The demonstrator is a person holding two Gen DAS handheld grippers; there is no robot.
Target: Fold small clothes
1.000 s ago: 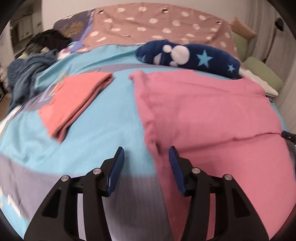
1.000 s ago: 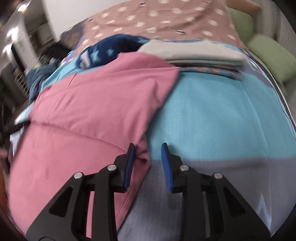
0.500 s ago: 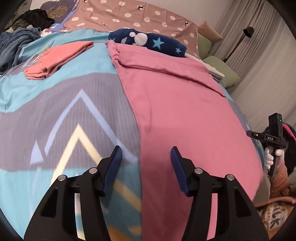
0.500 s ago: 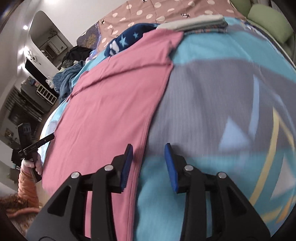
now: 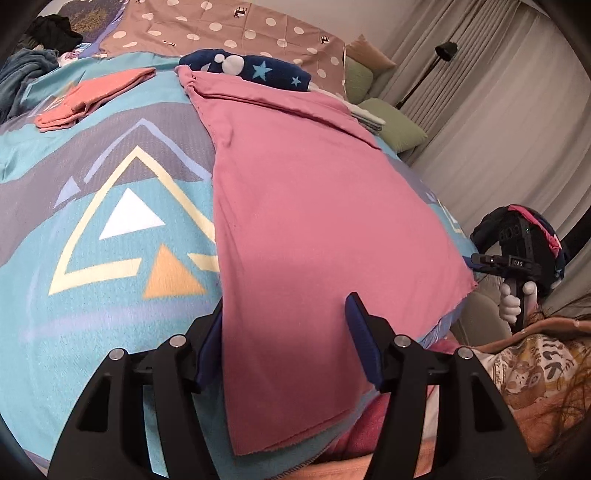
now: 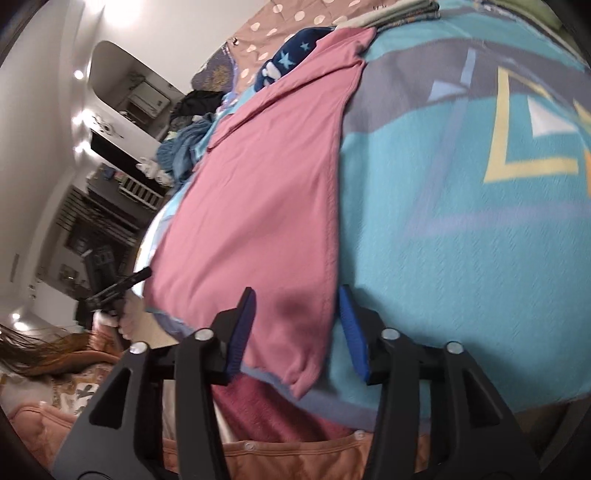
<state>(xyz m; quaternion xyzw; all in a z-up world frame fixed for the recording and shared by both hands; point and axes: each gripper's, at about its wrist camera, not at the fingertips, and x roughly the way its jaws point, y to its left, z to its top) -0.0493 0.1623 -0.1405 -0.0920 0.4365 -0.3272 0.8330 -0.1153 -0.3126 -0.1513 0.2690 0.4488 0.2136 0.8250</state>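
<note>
A pink garment (image 5: pixel 310 206) lies spread flat on the patterned bed blanket (image 5: pixel 122 206), its hem hanging over the near edge. It also shows in the right wrist view (image 6: pixel 266 192). My left gripper (image 5: pixel 284 332) is open, its jaws straddling the garment's near left hem corner. My right gripper (image 6: pixel 295 325) is open, its jaws straddling the near right hem corner. Neither gripper is closed on the cloth.
A folded coral garment (image 5: pixel 92 96) lies at the far left of the bed. A navy star-print item (image 5: pixel 255 70) lies beyond the pink garment, with green pillows (image 5: pixel 391 125) and folded clothes (image 6: pixel 399 11) at the far side. Curtains (image 5: pixel 498 110) hang on the right.
Both grippers have drawn back from the far part of the pink garment to its near hem at the bed's edge. Both stayed open.
</note>
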